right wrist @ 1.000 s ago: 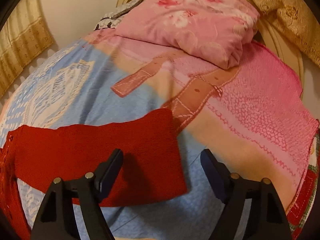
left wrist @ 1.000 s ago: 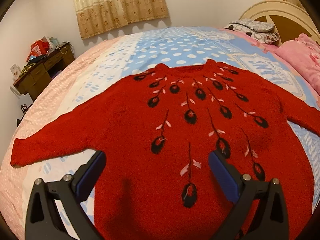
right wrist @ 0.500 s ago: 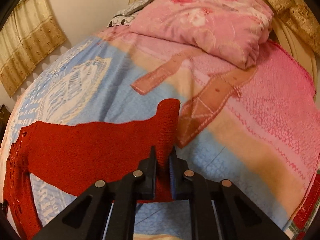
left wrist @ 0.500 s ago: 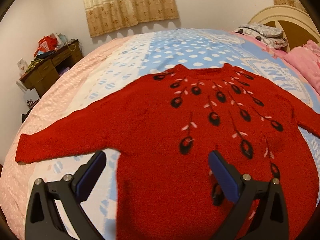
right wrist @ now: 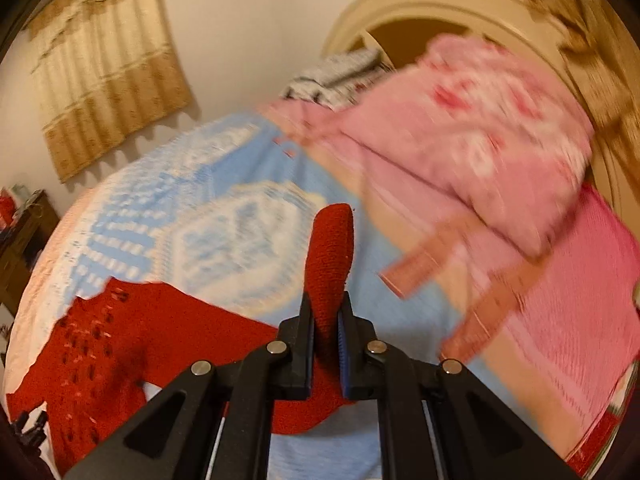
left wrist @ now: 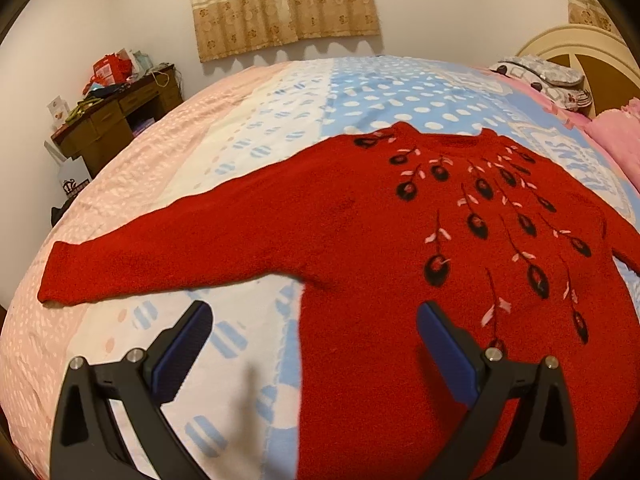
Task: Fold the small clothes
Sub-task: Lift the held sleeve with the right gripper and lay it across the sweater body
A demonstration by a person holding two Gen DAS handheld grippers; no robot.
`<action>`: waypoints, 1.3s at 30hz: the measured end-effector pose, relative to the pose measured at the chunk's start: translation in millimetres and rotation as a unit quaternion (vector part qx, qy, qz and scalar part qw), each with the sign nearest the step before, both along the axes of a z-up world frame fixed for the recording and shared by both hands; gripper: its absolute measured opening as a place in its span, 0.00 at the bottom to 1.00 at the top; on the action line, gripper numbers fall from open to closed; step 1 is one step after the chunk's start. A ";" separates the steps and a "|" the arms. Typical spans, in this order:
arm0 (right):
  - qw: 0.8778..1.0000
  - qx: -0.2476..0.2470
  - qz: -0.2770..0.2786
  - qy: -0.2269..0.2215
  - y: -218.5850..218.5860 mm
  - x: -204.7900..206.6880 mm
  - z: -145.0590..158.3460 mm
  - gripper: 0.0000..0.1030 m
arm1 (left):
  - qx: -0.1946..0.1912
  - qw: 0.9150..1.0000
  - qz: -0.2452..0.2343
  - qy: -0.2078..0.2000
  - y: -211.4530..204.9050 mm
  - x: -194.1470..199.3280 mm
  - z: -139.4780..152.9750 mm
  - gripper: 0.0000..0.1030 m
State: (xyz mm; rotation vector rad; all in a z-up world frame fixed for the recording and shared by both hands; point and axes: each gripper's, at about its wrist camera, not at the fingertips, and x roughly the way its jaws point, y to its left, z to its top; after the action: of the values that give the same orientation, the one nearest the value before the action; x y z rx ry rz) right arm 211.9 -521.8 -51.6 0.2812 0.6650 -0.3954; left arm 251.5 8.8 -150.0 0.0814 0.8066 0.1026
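Note:
A red sweater (left wrist: 360, 232) with black and pink leaf motifs lies flat, front up, on the bed. Its left sleeve (left wrist: 160, 256) stretches out toward the pink edge of the bedspread. My left gripper (left wrist: 312, 320) hovers open above the sweater's lower left side, nothing between its blue pads. In the right wrist view my right gripper (right wrist: 326, 312) is shut on the cuff of the right sleeve (right wrist: 330, 252), which stands up out of the jaws, lifted off the bed. The sweater's body (right wrist: 120, 344) lies to the lower left there.
A pink folded quilt (right wrist: 480, 136) and a pillow (left wrist: 540, 76) lie at the headboard (right wrist: 420, 4) end. A cluttered wooden desk (left wrist: 116, 116) stands beside the bed at the left wall. Curtains (left wrist: 280, 0) hang behind. Blue and white bedspread (left wrist: 360, 92) surrounds the sweater.
My right gripper closed on the right sleeve's cuff and then lifted it off the bed. My left gripper slid left, from over the sweater's middle to over its left side edge.

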 end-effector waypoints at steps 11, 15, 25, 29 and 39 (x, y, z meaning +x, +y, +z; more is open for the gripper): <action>0.993 -0.072 0.084 -0.048 93.7 46.9 87.9 0.08 | -0.017 1.000 0.005 -0.009 20.3 -8.9 3.1 1.00; 0.986 -0.095 0.125 -0.061 139.0 60.9 111.9 0.08 | -0.024 1.000 0.007 -0.012 28.6 -11.2 4.0 1.00; 0.961 -0.149 0.220 -0.076 255.5 99.5 140.0 0.08 | -0.044 0.999 0.024 -0.014 59.6 -14.1 2.3 1.00; 0.945 -0.175 0.267 -0.076 311.0 112.0 138.0 0.08 | -0.054 0.998 0.030 -0.009 71.7 -13.9 -2.3 1.00; 0.905 -0.209 0.371 -0.026 423.4 145.2 71.4 0.08 | -0.069 0.996 0.047 0.003 97.6 -16.9 -15.2 1.00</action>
State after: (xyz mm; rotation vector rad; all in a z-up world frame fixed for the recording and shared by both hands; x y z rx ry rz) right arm 357.1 -98.4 19.8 -0.3732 0.5710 0.2080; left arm 234.6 106.3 -165.2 -0.0877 0.8217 0.1353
